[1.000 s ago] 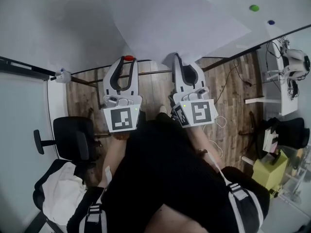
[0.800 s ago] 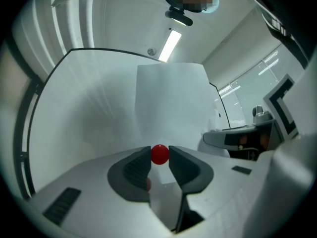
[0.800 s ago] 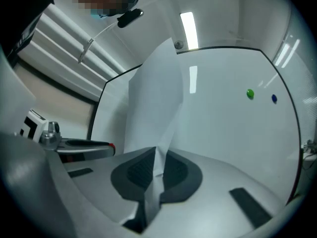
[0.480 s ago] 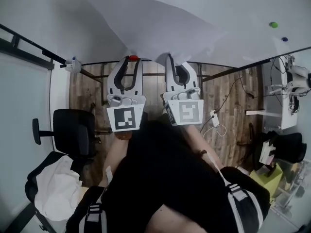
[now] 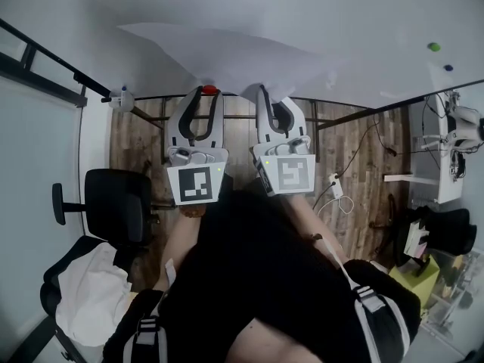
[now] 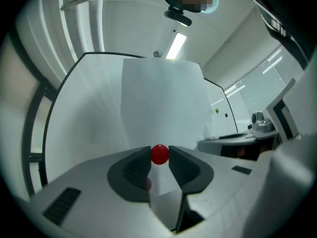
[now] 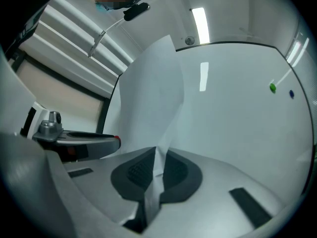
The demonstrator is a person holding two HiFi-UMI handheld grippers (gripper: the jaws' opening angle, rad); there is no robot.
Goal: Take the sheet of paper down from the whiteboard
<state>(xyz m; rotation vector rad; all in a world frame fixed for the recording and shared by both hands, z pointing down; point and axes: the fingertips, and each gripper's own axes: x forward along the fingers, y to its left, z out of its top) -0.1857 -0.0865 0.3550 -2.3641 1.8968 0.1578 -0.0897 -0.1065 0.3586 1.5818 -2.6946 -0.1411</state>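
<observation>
The white sheet of paper (image 5: 227, 51) hangs bowed off the whiteboard (image 5: 363, 21), its lower edge towards me. My right gripper (image 5: 266, 91) is shut on that lower edge; in the right gripper view the paper (image 7: 151, 98) runs pinched between the dark pads (image 7: 136, 170). My left gripper (image 5: 204, 91) is shut on a small round red magnet (image 5: 204, 91), which sits between its fingertips (image 6: 143, 155) in the left gripper view, just in front of the paper (image 6: 163, 103). The two grippers are side by side below the board's bottom edge.
A green magnet (image 5: 433, 47) and a blue magnet (image 5: 448, 68) stick to the board at the right. On the wooden floor below are a black office chair (image 5: 121, 210) with a white cloth (image 5: 94, 293) at the left, cables, and a yellow-green box (image 5: 412, 271) at the right.
The sheet has come further off the board and now lies flatter and lower in view. The right gripper has shifted left, closer to the left gripper. Both grips are unchanged.
</observation>
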